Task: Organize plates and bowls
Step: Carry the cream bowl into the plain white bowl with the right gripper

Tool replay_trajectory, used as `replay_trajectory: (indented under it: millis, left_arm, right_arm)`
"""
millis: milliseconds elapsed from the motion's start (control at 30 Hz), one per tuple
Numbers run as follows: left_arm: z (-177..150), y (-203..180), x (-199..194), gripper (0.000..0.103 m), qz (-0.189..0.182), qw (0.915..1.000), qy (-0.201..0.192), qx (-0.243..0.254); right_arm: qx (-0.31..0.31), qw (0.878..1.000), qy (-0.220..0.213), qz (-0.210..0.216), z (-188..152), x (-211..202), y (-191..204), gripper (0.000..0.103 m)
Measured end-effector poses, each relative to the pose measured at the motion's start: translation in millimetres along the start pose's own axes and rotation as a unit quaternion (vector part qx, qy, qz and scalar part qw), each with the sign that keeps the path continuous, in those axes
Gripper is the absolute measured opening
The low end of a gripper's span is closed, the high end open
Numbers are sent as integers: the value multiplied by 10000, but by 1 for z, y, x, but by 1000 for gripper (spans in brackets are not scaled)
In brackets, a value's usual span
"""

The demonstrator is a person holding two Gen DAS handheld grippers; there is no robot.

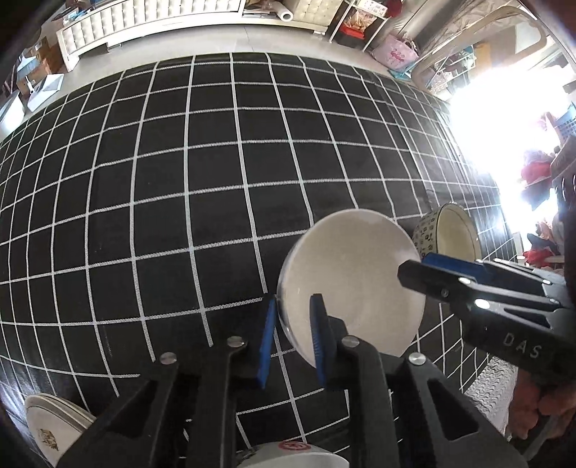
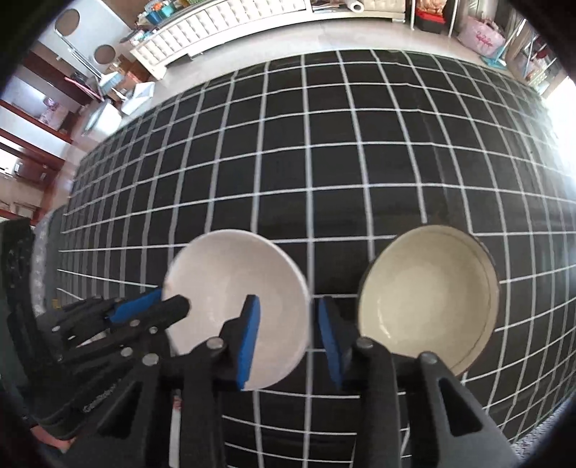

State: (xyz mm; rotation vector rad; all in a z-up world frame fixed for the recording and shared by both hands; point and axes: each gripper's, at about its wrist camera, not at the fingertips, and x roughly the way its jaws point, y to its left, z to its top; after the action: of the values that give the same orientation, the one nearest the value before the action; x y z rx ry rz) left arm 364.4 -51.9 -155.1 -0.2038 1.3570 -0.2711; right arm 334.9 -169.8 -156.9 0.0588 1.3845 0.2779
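**Both grippers at the rim of one white bowl**

Nearest the left gripper [image 1: 293, 338], the white bowl [image 1: 354, 284] sits right at the fingertips: its near-left rim stands in the narrow gap between the two blue pads [image 1: 267, 342], the inner pad over the bowl's inside and the outer pad outside the wall. The jaws are drawn close together around the rim; whether the pads actually press on it I cannot tell. Below that gripper, at the lower edge of its view, lie a stack of white plates [image 1: 54, 428] to the left and the rim of another white dish with a red mark [image 1: 295, 448].

The right gripper [image 2: 289, 334] straddles the same bowl's opposite rim. One blue pad [image 2: 248, 342] is over the inside of the bowl, the other [image 2: 331, 342] is outside it above the cloth, and a clear gap shows between the rim and the outer pad, so the jaws stand partly apart and do not clamp.

Just beyond the right gripper's outer finger, beside the white bowl but apart from it, stands a cream bowl [image 2: 428, 298] with a patterned outer wall.

Everything rests on a black tablecloth with a white grid [image 1: 180, 180], which stretches far ahead of both tools to a pale floor and a white tufted bench [image 2: 223, 25].
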Motion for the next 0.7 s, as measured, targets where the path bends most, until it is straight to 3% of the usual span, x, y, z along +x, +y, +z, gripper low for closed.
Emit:
replay_trajectory:
  millis: [300,567,700]
  left_arm:
    - [-7,-6,10,10,123,9999,39,71]
    - [-10,-7,11,9,164,9998,-54,74]
    - [-15,-3,1,7,74,9998,-145,-87]
  right_arm:
    - [-121,9997,-111,-160,-6,9,-6,8]
    - [-205,9990,-281,-293,-22,1,-10,7]
    - [-99,9994,-293,-141,-31,-8,-10,7]
